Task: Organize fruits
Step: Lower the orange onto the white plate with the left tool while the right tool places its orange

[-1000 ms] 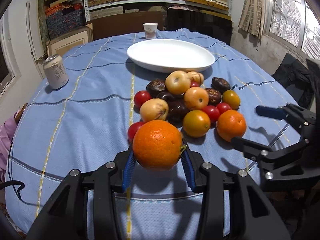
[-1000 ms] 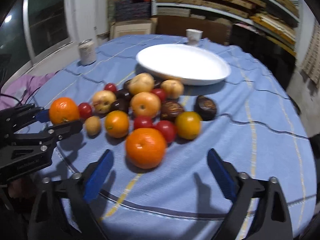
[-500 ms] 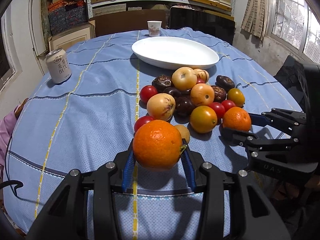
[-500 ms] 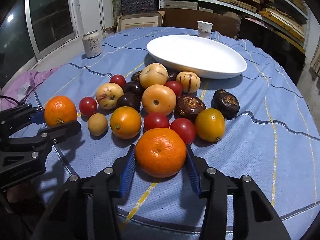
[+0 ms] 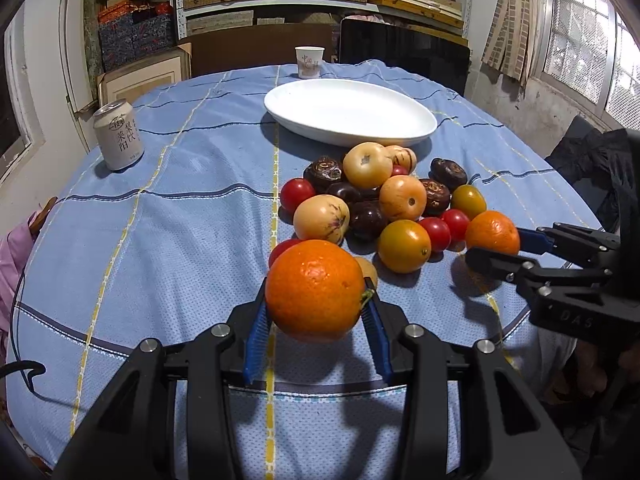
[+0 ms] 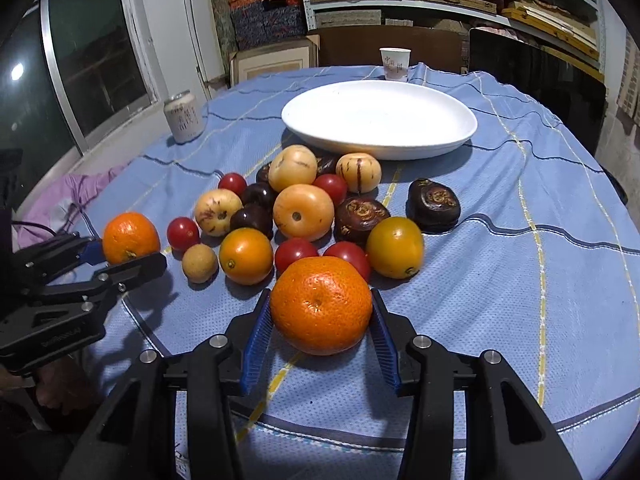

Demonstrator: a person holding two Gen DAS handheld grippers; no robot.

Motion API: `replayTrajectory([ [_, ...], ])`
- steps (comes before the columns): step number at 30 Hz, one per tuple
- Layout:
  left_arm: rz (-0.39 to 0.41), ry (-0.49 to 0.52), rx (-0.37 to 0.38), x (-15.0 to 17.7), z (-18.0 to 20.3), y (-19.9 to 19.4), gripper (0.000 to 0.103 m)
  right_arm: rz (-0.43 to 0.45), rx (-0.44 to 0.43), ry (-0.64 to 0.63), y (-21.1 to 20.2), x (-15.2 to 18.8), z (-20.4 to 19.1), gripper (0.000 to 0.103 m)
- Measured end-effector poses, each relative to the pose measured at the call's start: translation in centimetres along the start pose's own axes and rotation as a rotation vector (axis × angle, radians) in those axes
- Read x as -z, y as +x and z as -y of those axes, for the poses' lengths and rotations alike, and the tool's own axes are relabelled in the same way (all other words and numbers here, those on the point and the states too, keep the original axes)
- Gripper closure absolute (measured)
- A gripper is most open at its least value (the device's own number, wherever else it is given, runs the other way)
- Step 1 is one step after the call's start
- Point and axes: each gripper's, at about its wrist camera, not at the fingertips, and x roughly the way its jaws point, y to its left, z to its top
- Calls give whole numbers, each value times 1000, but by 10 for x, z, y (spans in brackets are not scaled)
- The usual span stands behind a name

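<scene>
While each hand-held gripper (image 5: 316, 312) (image 6: 320, 320) clasps an orange (image 5: 315, 290) (image 6: 321, 305), the can (image 5: 119, 135) shows Chinese characters

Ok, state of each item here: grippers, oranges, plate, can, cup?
left gripper: shut on an orange
left orange: gripped
right gripper: shut on an orange
right orange: gripped
white plate: empty
drink can: upright
paper cup: upright

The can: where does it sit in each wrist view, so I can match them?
Left wrist: can at far left, upper half, on the table's left edge.
Right wrist: can upper left, nearer centre, left of the plate.
Shared landmark: paper cup just behind the plate.
</scene>
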Motion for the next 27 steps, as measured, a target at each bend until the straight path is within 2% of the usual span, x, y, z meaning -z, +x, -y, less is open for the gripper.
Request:
replayTrajectory([
  [6,25,17,9,-26,-2,-4,61,45,10,2,-14,-25,16,56],
  [12,79,46,23,-100,-6,9,61,88,56,31,-4,-96,54,56],
  [15,79,61,46,-145,-4,42,61,92,84,59,22,-146,77,56],
  [18,28,46,75,-186,-4,91,61,78,87,82,55,-182,96,56],
  [19,12,48,61,-199,-4,112,61,66,91,90,71,-195,103,56],
  [22,-49,47,52,-224,-4,162,61,22,82,117,116,-224,120,56],
  [27,-119,31,38,-243,-9,213,61,-57,61,129,180,-248,129,55],
])
